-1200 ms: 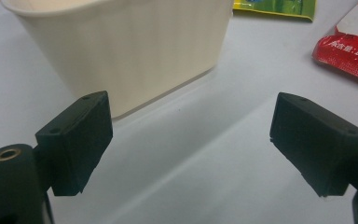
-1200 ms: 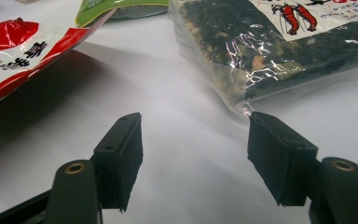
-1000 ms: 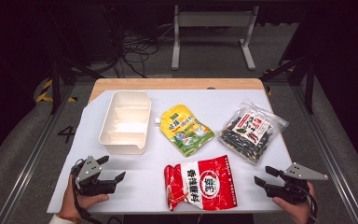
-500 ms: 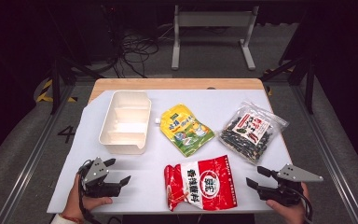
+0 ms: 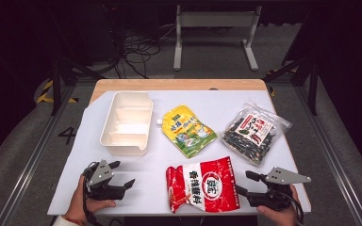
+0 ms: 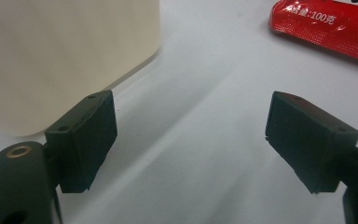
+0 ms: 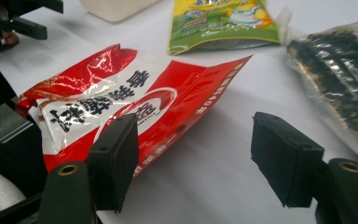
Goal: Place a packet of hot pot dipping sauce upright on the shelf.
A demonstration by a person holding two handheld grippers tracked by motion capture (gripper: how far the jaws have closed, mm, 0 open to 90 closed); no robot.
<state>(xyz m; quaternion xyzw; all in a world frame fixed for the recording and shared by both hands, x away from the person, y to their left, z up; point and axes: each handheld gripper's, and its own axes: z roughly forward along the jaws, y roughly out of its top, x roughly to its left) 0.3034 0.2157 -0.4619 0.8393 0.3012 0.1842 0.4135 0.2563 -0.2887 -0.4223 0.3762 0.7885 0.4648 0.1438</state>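
The left gripper has its two black jaws wide apart over the white table surface, with nothing between them. The cream plastic container stands beyond the jaw at the left, and the red glossy snack bag lies at the upper right corner.

Tub left, sauce pouch middle, seed bag right (snack packet in front).

Red snack bag, flat (glossy), table's near edge

- In the left gripper view, the top and left edges cut the white container; we see one bare wall, not its inside.
- There the red bag is cut at the right and top edges.
- In the right gripper view, the dark seed bag runs off the right edge, blurred.
- In the high view, we cannot read the green pouch print.
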